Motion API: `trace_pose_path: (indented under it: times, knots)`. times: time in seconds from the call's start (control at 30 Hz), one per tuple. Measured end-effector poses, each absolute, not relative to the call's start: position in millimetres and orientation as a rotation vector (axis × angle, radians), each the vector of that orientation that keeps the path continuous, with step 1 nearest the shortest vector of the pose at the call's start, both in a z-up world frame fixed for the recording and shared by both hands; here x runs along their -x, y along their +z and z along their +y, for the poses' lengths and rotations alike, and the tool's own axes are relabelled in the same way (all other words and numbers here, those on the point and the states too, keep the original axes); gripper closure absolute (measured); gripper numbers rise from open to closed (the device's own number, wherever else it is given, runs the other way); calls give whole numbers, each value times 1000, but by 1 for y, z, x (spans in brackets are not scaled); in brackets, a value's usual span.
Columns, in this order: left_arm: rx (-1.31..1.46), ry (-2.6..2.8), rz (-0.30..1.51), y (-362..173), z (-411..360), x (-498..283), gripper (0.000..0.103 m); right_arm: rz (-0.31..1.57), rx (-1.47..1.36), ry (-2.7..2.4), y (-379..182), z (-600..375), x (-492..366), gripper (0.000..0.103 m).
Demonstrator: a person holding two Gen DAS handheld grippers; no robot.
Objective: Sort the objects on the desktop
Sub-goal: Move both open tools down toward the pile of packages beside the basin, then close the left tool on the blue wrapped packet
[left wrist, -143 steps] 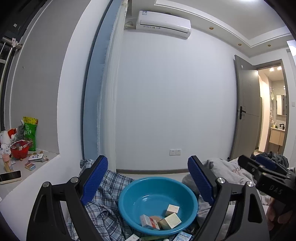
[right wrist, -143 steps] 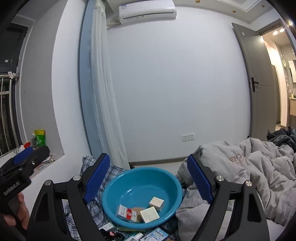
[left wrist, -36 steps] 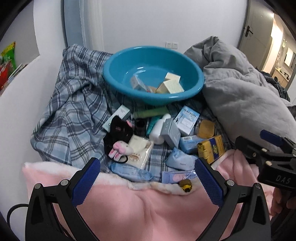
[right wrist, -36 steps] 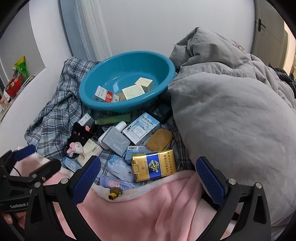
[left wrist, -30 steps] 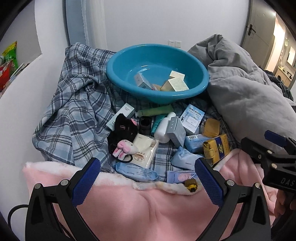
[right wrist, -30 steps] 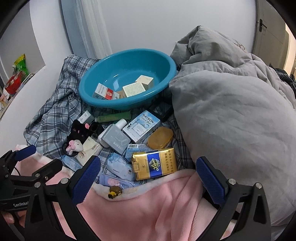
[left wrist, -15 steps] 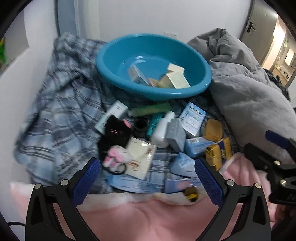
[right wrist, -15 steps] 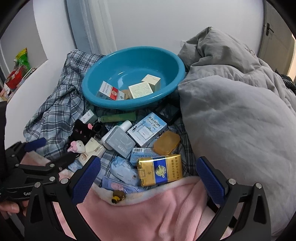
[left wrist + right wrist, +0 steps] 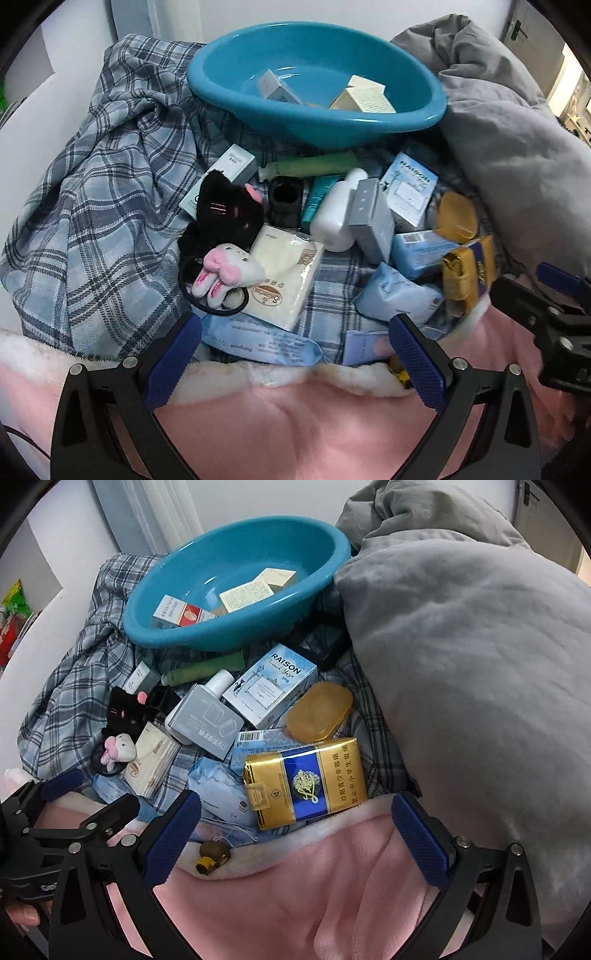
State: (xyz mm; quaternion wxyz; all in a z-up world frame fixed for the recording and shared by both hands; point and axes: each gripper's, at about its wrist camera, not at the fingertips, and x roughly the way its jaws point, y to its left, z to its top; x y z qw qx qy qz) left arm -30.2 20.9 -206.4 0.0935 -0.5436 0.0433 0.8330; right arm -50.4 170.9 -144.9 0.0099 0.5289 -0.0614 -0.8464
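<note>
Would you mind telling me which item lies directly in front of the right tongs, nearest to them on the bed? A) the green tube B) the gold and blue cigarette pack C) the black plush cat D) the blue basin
B: in the right wrist view the gold and blue cigarette pack lies just ahead of the open right tongs, while the green tube sits farther back near the blue basin.
</note>
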Motion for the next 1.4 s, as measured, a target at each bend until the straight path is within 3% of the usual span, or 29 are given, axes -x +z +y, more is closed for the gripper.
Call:
trace_pose_path:
  times: [0.07,0.17,0.27,0.33,0.43,0.7,0.8,0.9,1.23,1.27,1.33,1.4]
  knots:
    - [1625,2473,151,-209,23,32,1,-193,-1648,-2636,-145,171,50,1]
    - [1647,2453,158,-212,25,31,17,-189,-1648,-2632,-146,170,49,1]
    - [1662,2421,138,-214,24,29,21,-194,-1650,-2633,-145,171,48,1]
    - [1668,2393,105,-212,24,26,33,-200,-1650,-2634,-145,172,48,1]
    - [1731,2248,-104,-217,20,22,51,-209,-1646,-2635,-144,172,49,1]
    - [1792,2374,-321,-220,6,3,51,-207,-1641,-2638,-143,173,48,1]
    - [1809,2391,-332,-222,10,7,51,-210,-1642,-2637,-144,172,49,1]
    - [1833,2414,-317,-230,16,16,41,-202,-1636,-2632,-143,171,49,1]
    - [1875,2498,-263,-248,24,32,42,-235,-1626,-2639,-141,178,45,1]
    - [1861,2473,-258,-247,25,33,44,-237,-1625,-2640,-141,178,46,1]
    - [1840,2396,-243,-248,27,33,75,-240,-1620,-2641,-141,179,45,1]
    - [1852,2338,-292,-252,23,32,87,-242,-1616,-2642,-141,180,44,1]
